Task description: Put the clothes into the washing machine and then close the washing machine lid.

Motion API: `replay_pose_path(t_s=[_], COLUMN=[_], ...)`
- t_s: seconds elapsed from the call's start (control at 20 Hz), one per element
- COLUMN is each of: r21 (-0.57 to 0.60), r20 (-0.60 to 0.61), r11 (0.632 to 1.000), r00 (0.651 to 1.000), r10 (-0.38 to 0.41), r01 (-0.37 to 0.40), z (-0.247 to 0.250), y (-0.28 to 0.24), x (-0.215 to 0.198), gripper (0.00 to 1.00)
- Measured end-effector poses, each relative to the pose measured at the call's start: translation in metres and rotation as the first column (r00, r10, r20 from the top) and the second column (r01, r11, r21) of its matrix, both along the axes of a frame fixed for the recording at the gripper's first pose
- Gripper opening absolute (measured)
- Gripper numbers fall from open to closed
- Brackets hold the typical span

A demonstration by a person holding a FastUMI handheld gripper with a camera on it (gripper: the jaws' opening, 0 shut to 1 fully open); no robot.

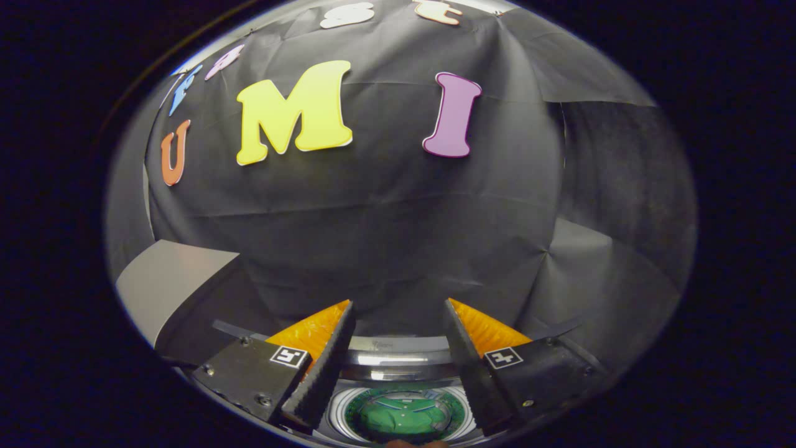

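Gripper (398, 323) fingers spread (nothing between) above washing machine (398, 361) rim.

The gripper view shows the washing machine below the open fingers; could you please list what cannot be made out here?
- Washing machine: its body and front are cut off by the view's lower edge and hidden by the gripper, whose fingers stand open, holding nothing.
- Green item in the drum: too small and distorted to tell which garment it is.
- Lid: the grey panel beside the machine may be it; its hinge is hidden.
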State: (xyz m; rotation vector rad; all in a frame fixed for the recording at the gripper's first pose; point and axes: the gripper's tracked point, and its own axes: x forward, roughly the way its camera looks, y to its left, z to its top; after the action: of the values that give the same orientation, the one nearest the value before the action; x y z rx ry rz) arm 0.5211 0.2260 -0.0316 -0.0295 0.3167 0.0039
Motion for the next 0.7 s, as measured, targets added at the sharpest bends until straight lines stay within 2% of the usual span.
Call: replay_pose_path(t_s=[0.5, 0.7], r21=[-0.001, -0.022], r20=[-0.050, -0.147], r11=[0.999, 0.998], r00=[0.998, 0.987], r10=[-0.034, -0.058], r01=[0.034, 0.055], z=[-0.029, -0.062], y=[-0.002, -0.004], x=[-0.046, -0.071], gripper=[0.89, 0.91])
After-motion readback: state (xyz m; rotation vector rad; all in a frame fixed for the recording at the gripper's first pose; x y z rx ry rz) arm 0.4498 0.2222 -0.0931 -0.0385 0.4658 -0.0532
